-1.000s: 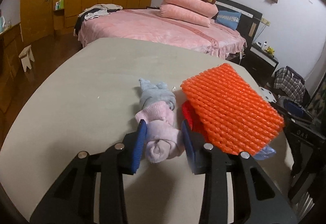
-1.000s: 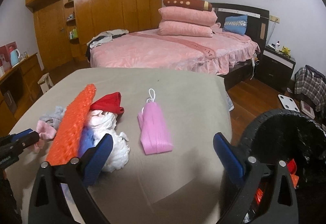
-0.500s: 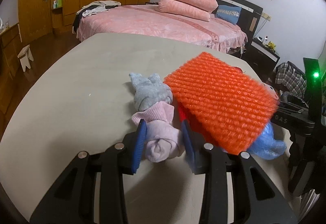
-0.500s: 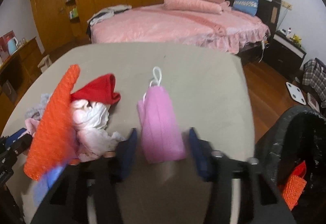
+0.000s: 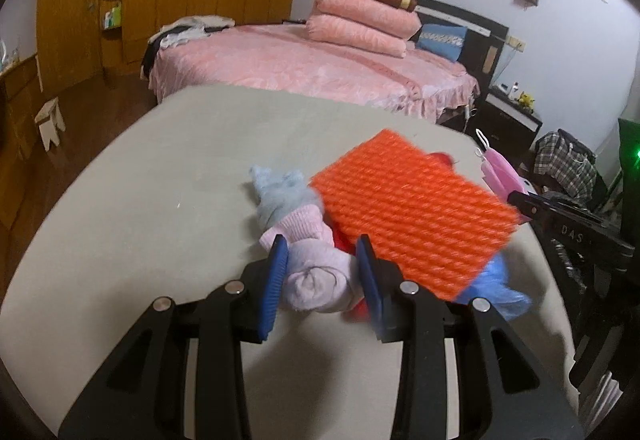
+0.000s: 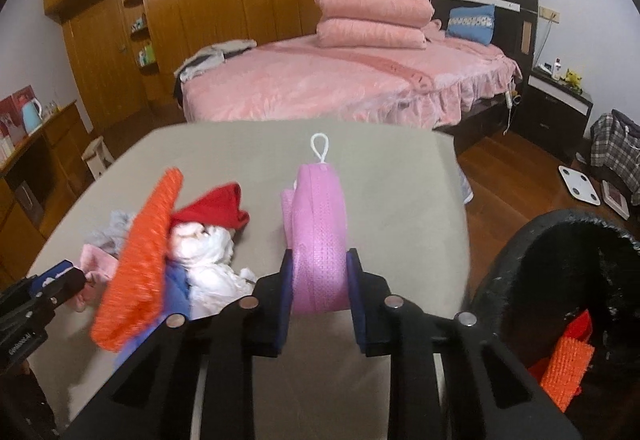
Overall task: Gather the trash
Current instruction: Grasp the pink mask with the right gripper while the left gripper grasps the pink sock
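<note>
Your right gripper (image 6: pixel 318 290) has moved in from open air; its fingers are closing on the pink mask (image 6: pixel 318 236) on the table (image 6: pixel 400 200). Your left gripper (image 5: pixel 322 282) clamps the pink sock roll (image 5: pixel 316 280); the orange mesh (image 5: pixel 412 212) crowds its right. Only the right view shows the black bin (image 6: pixel 560 280).

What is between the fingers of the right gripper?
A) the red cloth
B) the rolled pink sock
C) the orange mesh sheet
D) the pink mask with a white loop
D: in the right wrist view the right gripper is closing on the pink mask, its pads against both sides.
</note>
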